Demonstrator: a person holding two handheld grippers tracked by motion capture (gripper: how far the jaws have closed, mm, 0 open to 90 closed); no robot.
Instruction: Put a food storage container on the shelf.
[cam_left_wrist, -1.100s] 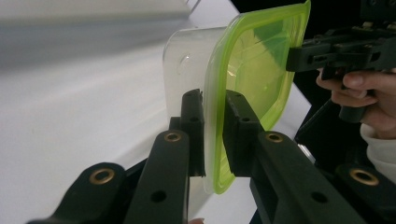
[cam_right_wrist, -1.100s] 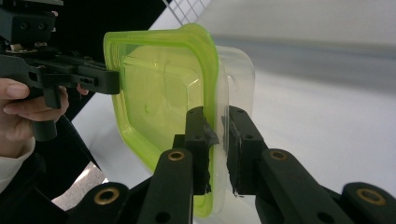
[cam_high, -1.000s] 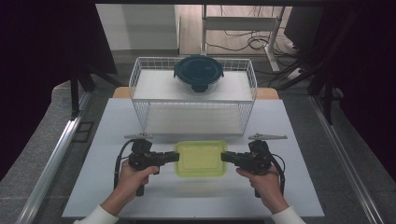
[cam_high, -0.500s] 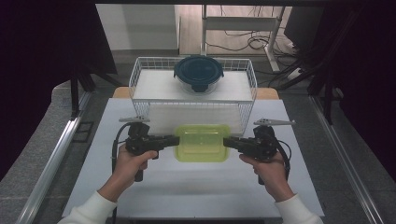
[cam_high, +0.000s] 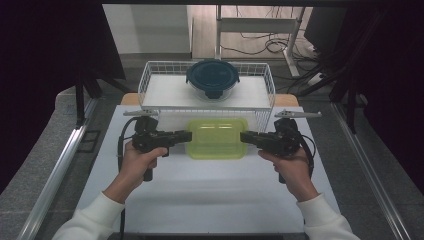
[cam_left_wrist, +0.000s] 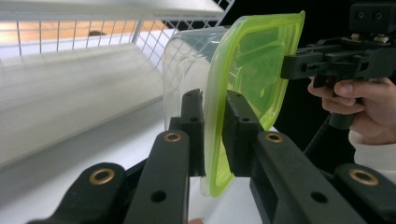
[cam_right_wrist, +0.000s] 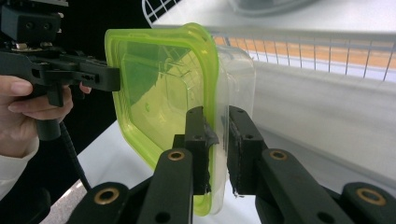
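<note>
A clear box with a lime-green lid (cam_high: 216, 137) hangs level above the white table, held from both ends. My left gripper (cam_high: 187, 136) is shut on the lid rim at the box's left end, and my right gripper (cam_high: 243, 136) is shut on the right end. In the left gripper view the pads (cam_left_wrist: 192, 114) pinch the green rim of the box (cam_left_wrist: 247, 65), with the right gripper (cam_left_wrist: 299, 65) clamped on the far edge. The right gripper view has its gripper (cam_right_wrist: 217, 121) closed over the rim of the box (cam_right_wrist: 163, 88), and the left gripper (cam_right_wrist: 114, 77) grips the opposite side.
Just behind the box stands a white wire rack (cam_high: 150, 80). On its top shelf sits a round glass bowl with a dark blue lid (cam_high: 212, 77). The white table (cam_high: 210, 200) spreads below my hands, with metal rails along both sides.
Both grippers have risen together with the green-lidded box and carried it away from me, toward the front of the wire rack. Their grip has stayed the same.
</note>
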